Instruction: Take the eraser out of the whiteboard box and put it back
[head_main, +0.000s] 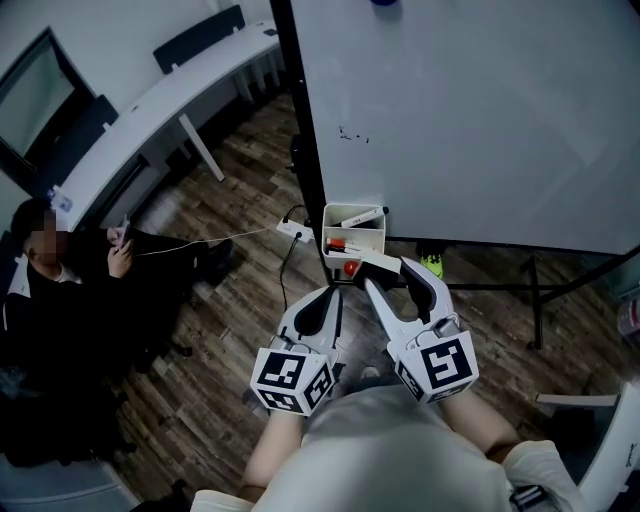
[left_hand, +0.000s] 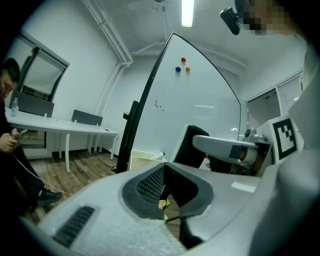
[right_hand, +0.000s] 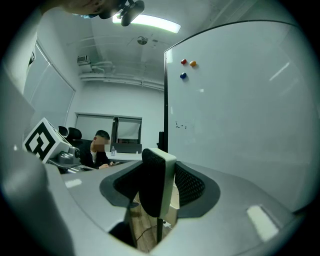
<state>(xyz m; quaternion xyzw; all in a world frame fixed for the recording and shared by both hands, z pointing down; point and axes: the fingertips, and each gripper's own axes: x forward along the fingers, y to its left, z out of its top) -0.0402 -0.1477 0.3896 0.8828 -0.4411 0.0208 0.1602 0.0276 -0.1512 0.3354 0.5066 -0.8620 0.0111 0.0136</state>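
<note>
Two grippers were held low before the whiteboard (head_main: 470, 120), near its bottom corner. The right gripper (head_main: 385, 272) was clamped on the eraser (right_hand: 156, 187), which was pinched upright between the pads, dark felt to one side and white back to the other. In the head view the eraser was seen outside the box (head_main: 353, 232), just over its near rim; whether the two touched could not be told. The box was fixed at the board's lower edge, beside the black post (head_main: 303, 120). A marker (head_main: 360, 215) and some red items (head_main: 337, 244) were seen inside it. The left gripper (head_main: 330, 295) was held just beside the right one, its jaws drawn together at the tips with nothing between them. Three magnets (right_hand: 183, 62) were stuck high on the board. A seated person (head_main: 60, 300) was seen well off to the left, by a long white desk (head_main: 190, 90).
</note>
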